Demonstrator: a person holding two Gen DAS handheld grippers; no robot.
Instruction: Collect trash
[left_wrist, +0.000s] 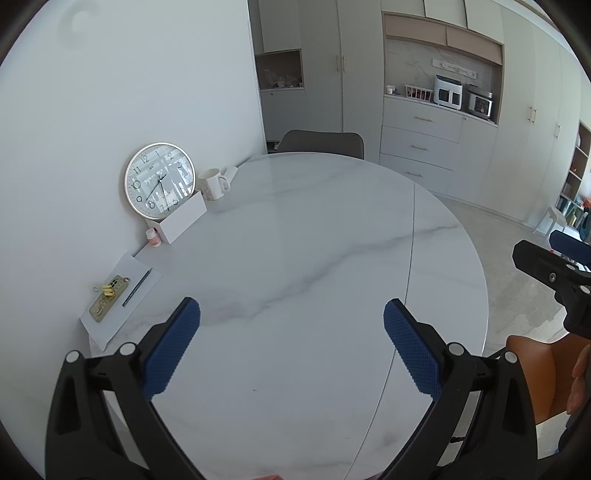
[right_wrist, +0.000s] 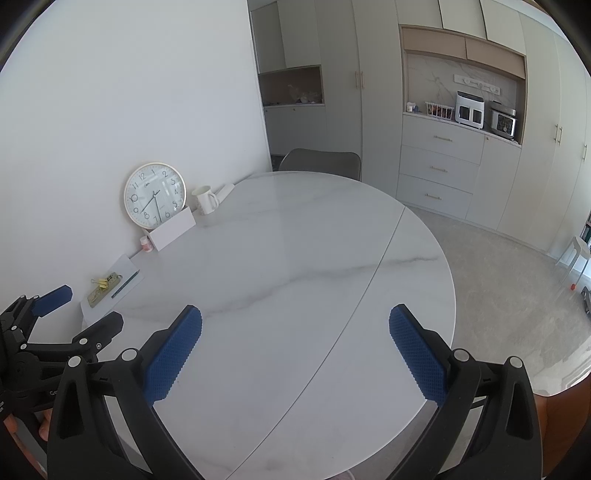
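I hold both over the surface (left_wrist: 295, 229), left hand-held gripper (left_wrist: 291, 343) spread wide with nothing between its pads, right hand-held gripper (right_wrist: 295, 347) spread the same and bare. No obvious trash shows on the marble; along the wall stand a clock (left_wrist: 159, 179), mug (left_wrist: 212, 184), white box (left_wrist: 183, 218), small bottle (left_wrist: 154, 237) and a paper (left_wrist: 120, 299) carrying a clip (left_wrist: 105, 290), pen (left_wrist: 136, 288) and a flat tag. This fits either scraps cleared away or none yet in sight, so I judge that scanning slowly before committing serves best. Both sit side by side, level, fingers pointing forward across the middle, low near the close edge
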